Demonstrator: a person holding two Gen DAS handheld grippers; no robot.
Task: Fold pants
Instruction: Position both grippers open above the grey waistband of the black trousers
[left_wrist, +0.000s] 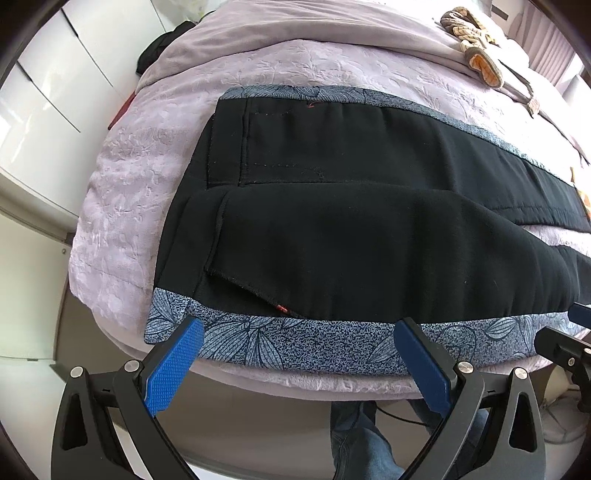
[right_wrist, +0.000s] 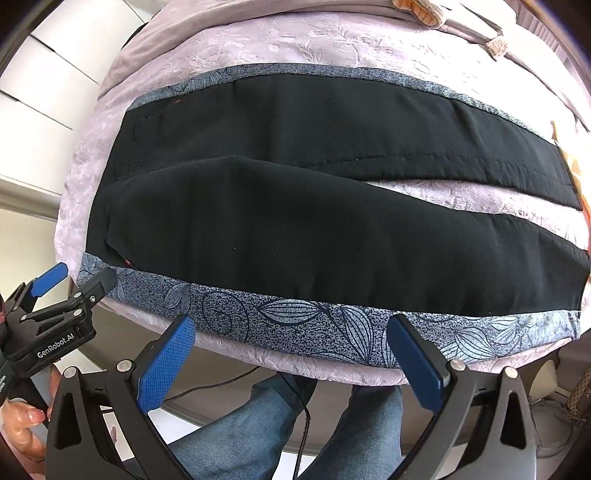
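Observation:
Black pants (left_wrist: 332, 206) with blue-grey leaf-print side stripes lie flat on a lilac bed, waist to the left, legs running right. The near stripe (left_wrist: 295, 343) lies along the bed's front edge. My left gripper (left_wrist: 299, 328) is open, its blue pads either side of the near stripe at the waist end, not closed on it. In the right wrist view the pants (right_wrist: 314, 221) show both legs with a gap of bedspread between them. My right gripper (right_wrist: 291, 325) is open over the near stripe (right_wrist: 295, 325) further along the leg. The left gripper (right_wrist: 79, 278) shows at left.
The lilac bedspread (left_wrist: 122, 206) covers the bed; white cabinets (left_wrist: 44, 92) stand at the left. A patterned garment (left_wrist: 476, 48) lies at the far right of the bed. The person's jeans-clad legs (right_wrist: 258, 424) and a cable are below the bed edge.

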